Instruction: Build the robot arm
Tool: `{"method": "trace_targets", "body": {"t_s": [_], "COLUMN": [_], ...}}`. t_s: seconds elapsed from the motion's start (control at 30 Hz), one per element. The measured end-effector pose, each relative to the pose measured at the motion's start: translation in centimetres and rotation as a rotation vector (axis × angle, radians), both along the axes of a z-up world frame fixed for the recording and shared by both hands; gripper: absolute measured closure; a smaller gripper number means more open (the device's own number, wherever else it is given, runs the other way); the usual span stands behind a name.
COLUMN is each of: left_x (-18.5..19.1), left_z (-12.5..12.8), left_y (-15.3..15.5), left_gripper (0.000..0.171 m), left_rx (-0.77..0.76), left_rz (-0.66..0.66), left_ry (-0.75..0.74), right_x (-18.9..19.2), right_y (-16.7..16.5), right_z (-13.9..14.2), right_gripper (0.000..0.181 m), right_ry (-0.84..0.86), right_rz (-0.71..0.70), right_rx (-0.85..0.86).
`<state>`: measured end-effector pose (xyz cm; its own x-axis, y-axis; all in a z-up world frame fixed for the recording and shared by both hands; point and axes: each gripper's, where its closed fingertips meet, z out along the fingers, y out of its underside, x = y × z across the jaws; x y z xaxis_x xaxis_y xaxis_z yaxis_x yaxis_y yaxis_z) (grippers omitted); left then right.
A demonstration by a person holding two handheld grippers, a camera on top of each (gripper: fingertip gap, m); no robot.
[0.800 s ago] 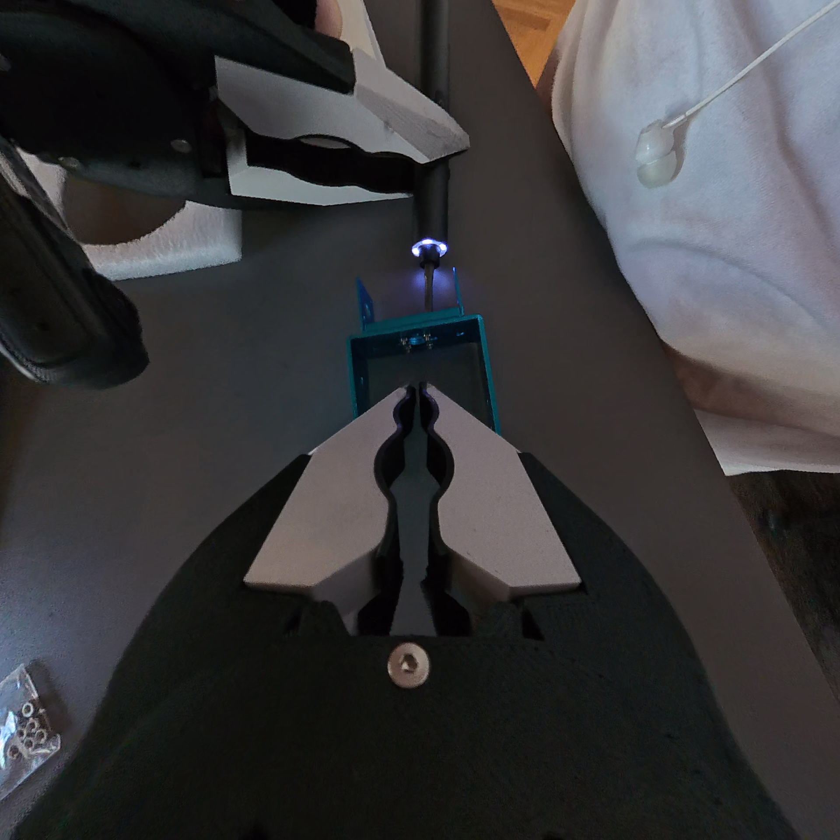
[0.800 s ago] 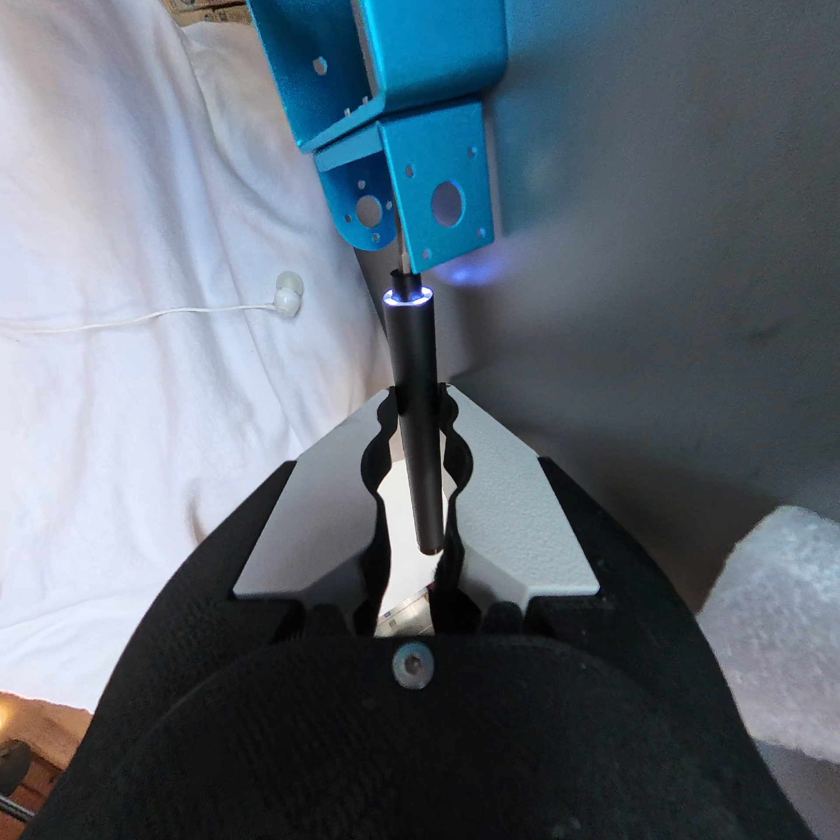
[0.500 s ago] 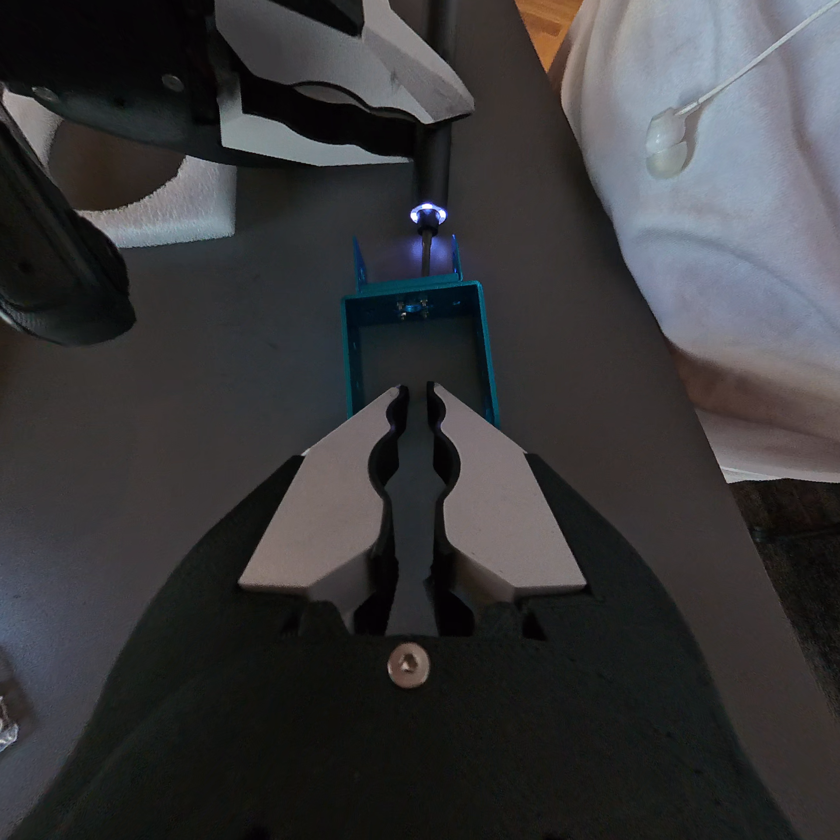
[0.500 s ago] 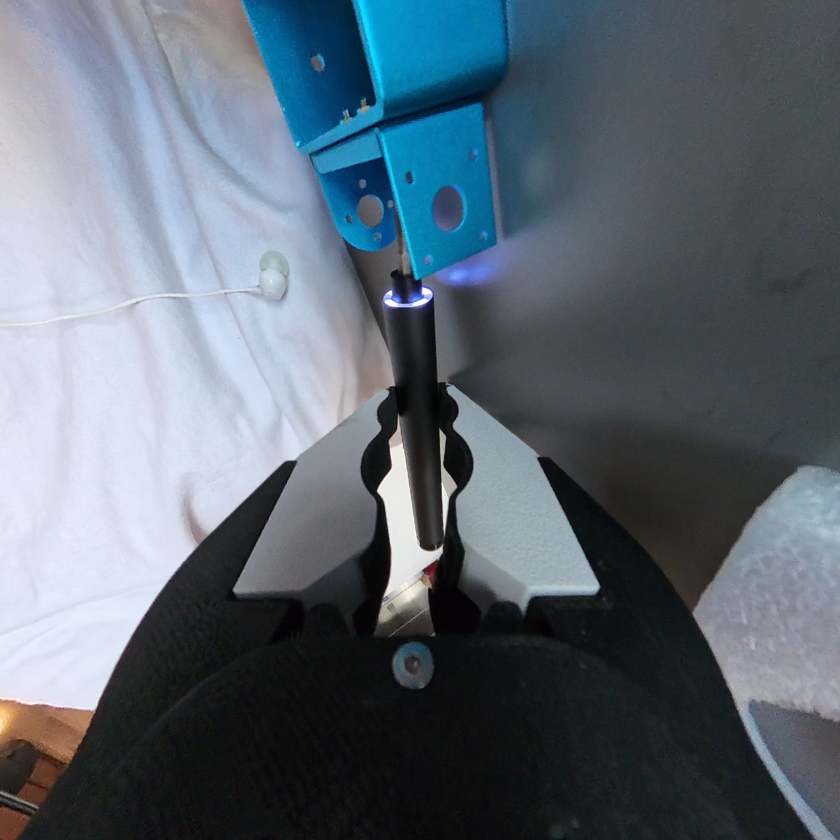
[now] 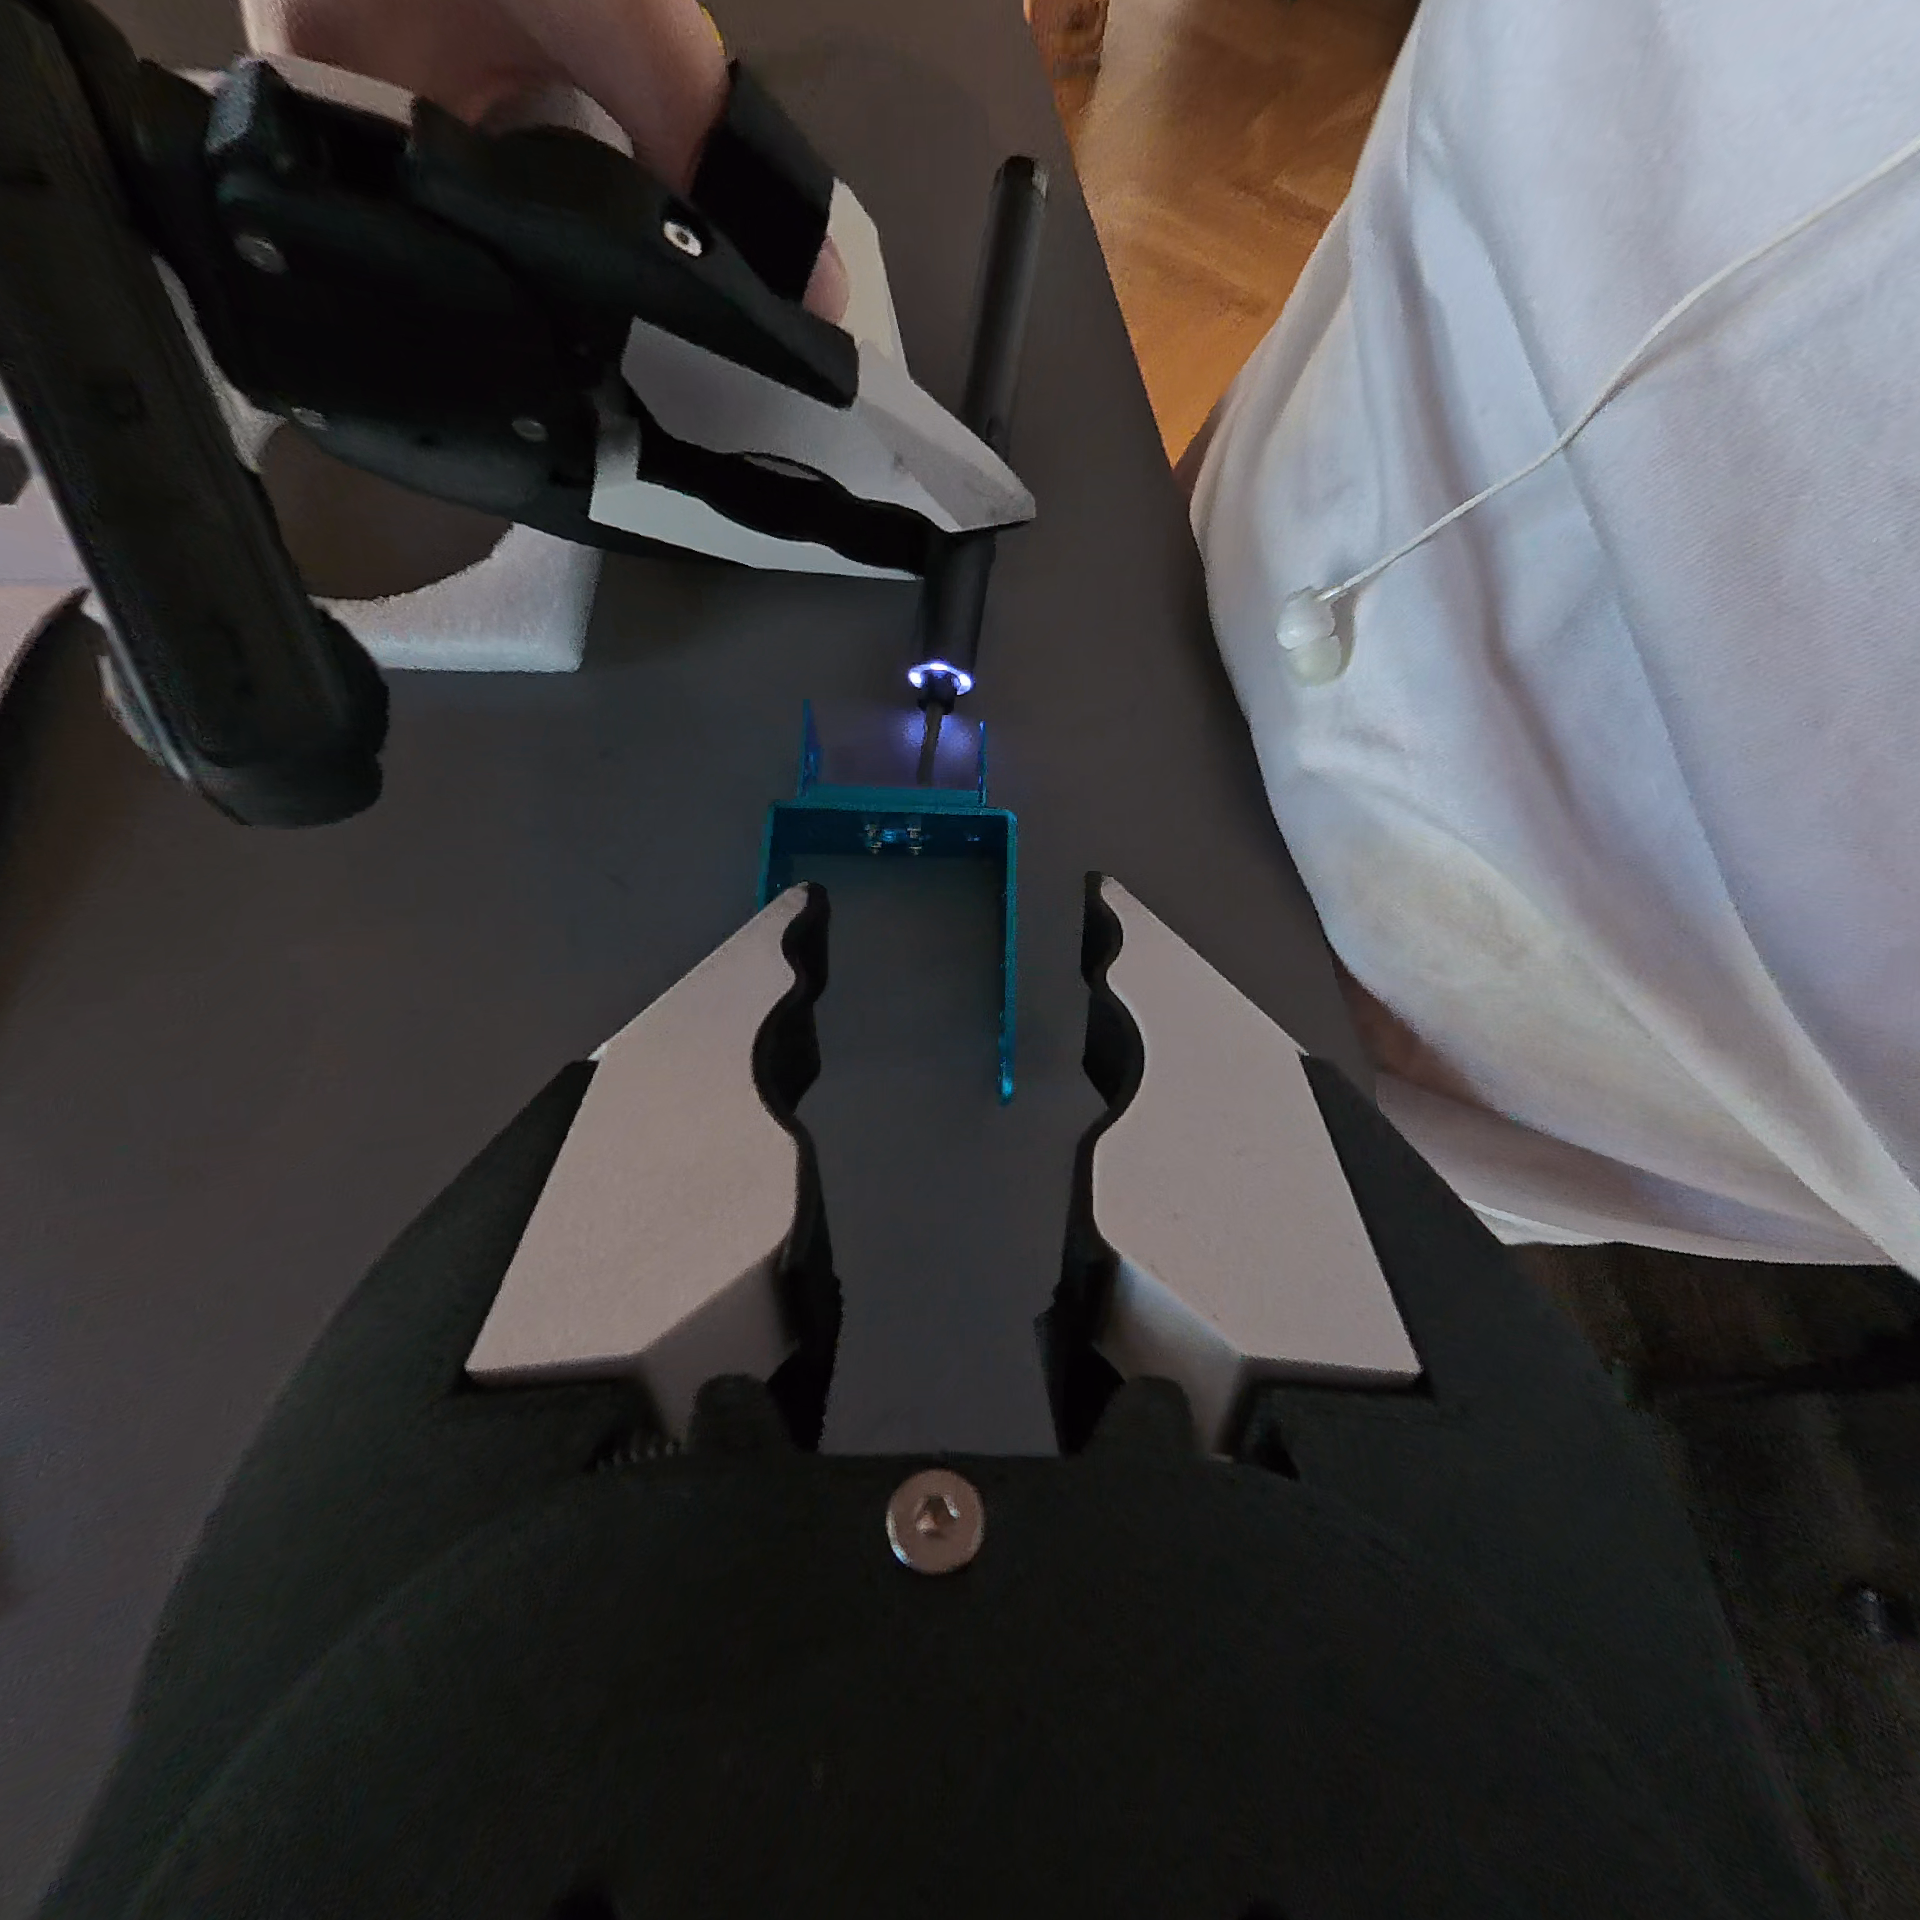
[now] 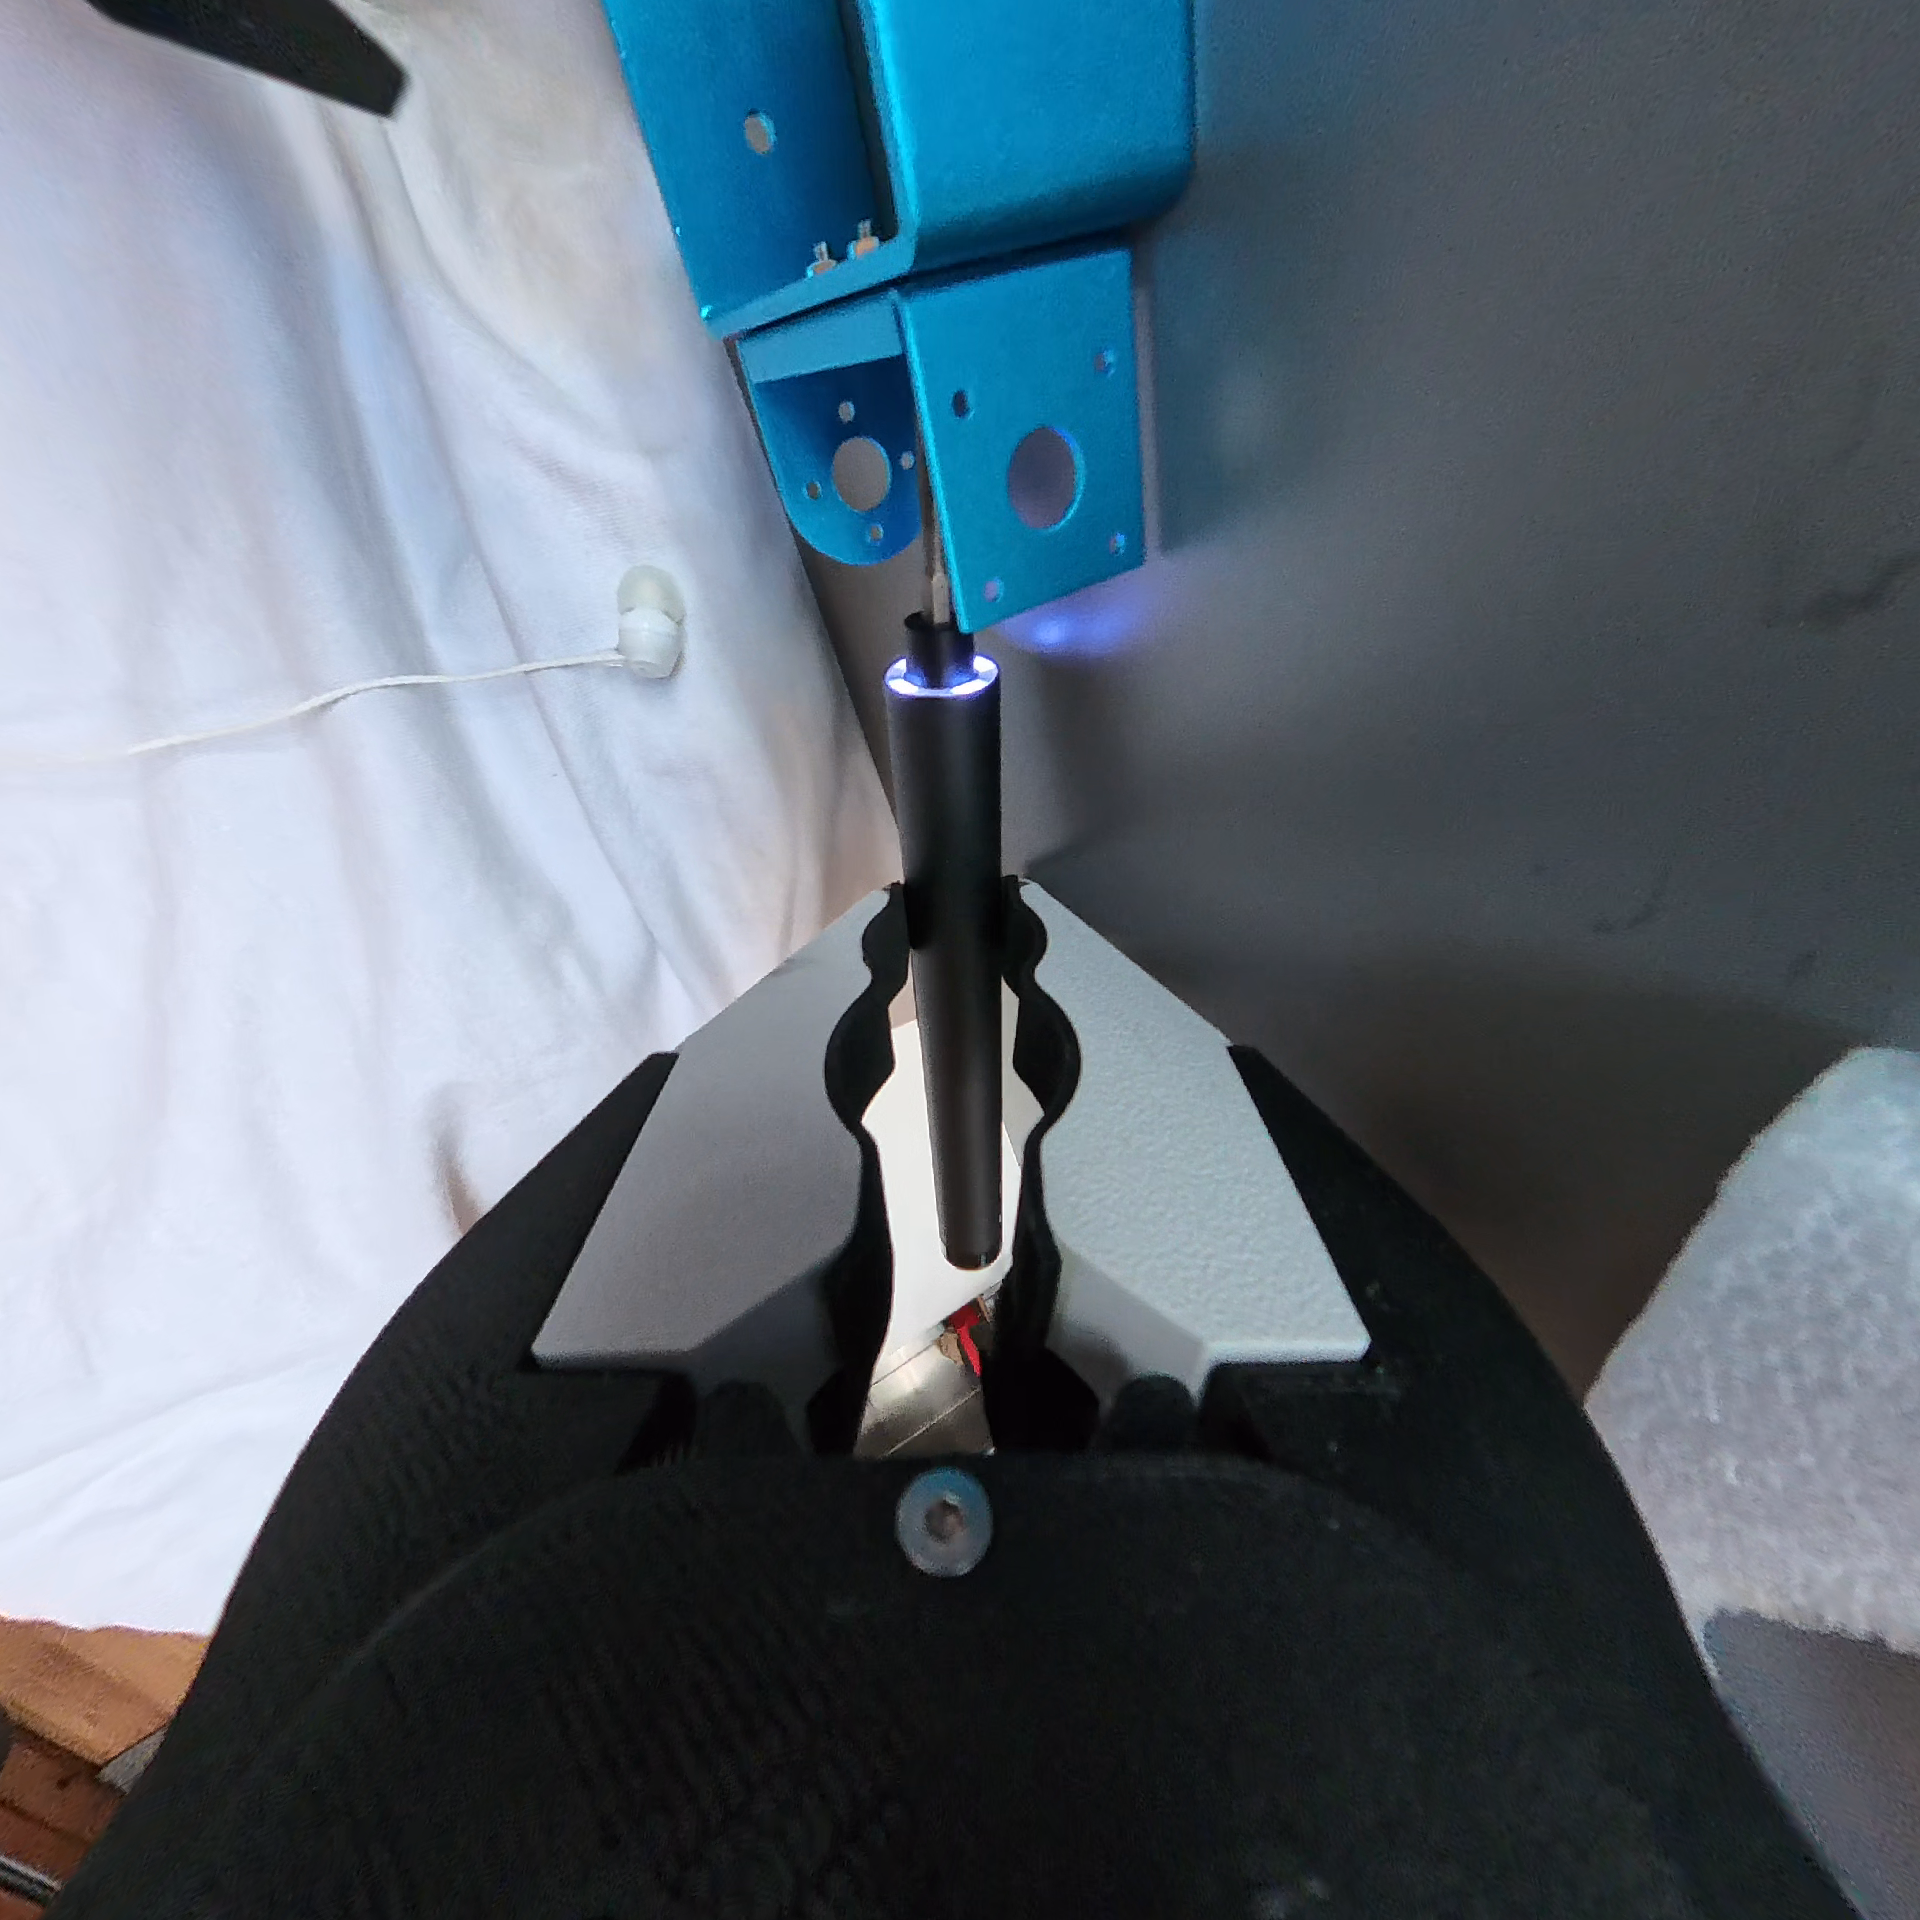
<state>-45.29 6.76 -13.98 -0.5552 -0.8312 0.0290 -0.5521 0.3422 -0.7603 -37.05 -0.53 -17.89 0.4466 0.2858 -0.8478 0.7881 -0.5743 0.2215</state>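
A blue metal bracket assembly (image 5: 894, 831) lies on the dark table (image 5: 416, 1039). It also shows in the right wrist view (image 6: 997, 239). My left gripper (image 5: 948, 894) is open, and its fingertips sit on either side of the bracket's near end. My right gripper (image 6: 954, 902) is shut on a black electric screwdriver (image 6: 951, 935) with a lit ring at its tip. The screwdriver's bit reaches into the smaller bracket (image 6: 1029, 468). The right gripper also shows in the left wrist view (image 5: 935, 540), held by a hand (image 5: 540, 62), with the screwdriver (image 5: 961, 603) pointing at the bracket.
A person in a white shirt (image 5: 1610, 675) sits at the table's right edge, with a white earbud (image 5: 1309, 644) hanging on a cord. A white foam block (image 5: 478, 613) lies at the left behind the right gripper; it also shows in the right wrist view (image 6: 1766, 1351). The left gripper's tips are roughly 12 centimeters from the right gripper's. The white earbud (image 5: 1309, 644) is about 7 centimeters from my left fingertips.
My left gripper has opened wide from shut and drawn back a little, so more of the bracket shows. The right gripper still holds the screwdriver at the bracket.
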Motion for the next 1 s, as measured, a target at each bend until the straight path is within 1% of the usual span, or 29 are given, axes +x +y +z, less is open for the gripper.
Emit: {"method": "trace_targets", "body": {"t_s": [0.07,0.17,0.2,0.23,0.27,0.37,0.43,0.67,0.73,0.83,0.9,0.97,1.0], "left_x": [-0.2,-0.5,-0.7,-1.1,-1.3,-1.7,-1.9,-2.4,-2.5,-2.0,-1.6,-1.3,-1.1], "left_z": [-1.0,-2.5,-2.8,-3.2,-3.5,-3.7,-3.7,-3.8,-4.0,-3.1,-3.0,-3.7,-4.1], "left_y": [-0.3,-0.5,-0.6,-0.8,-0.8,-0.9,-0.7,-0.1,0.4,0.0,-0.6,-0.8,-0.9], "left_gripper": [0.124,0.135,0.143,0.16,0.169,0.169,0.169,0.169,0.155,0.15,0.15,0.151,0.155], "left_rx": [0.033,0.061,0.052,0.042,0.036,0.002,0.006,-0.027,-0.019,-0.028,-0.007,0.049,0.069], "left_rz": [-0.005,-0.017,-0.029,-0.047,-0.053,-0.062,-0.062,-0.01,0.03,0.057,0.058,0.061,0.062], "left_ry": [0.042,0.081,0.097,0.119,0.133,0.147,0.147,0.152,0.168,0.131,0.13,0.16,0.179], "right_x": [0.0,-0.1,0.0,0.0,0.0,0.1,0.6,0.8,1.0,1.4,1.8,2.3,2.6], "right_y": [0.0,0.0,0.0,0.0,0.0,-0.1,-0.3,-0.6,-0.8,-1.0,-0.9,-0.7,-0.5], "right_z": [0.0,0.0,0.0,0.0,0.0,0.0,0.0,0.0,0.0,-0.1,-0.1,-0.2,-0.2], "right_gripper": [0.166,0.165,0.166,0.165,0.165,0.165,0.165,0.165,0.165,0.165,0.165,0.165,0.166], "right_ry": [0.007,0.012,0.012,0.012,0.01,0.009,-0.003,0.007,0.005,-0.002,-0.019,-0.046,-0.066], "right_rz": [0.001,0.002,0.002,0.004,0.006,0.004,0.021,-0.007,-0.012,-0.016,-0.01,0.007,0.014], "right_rx": [0.003,0.004,0.004,0.003,0.003,-0.001,-0.002,0.022,0.033,0.062,0.09,0.133,0.158]}}
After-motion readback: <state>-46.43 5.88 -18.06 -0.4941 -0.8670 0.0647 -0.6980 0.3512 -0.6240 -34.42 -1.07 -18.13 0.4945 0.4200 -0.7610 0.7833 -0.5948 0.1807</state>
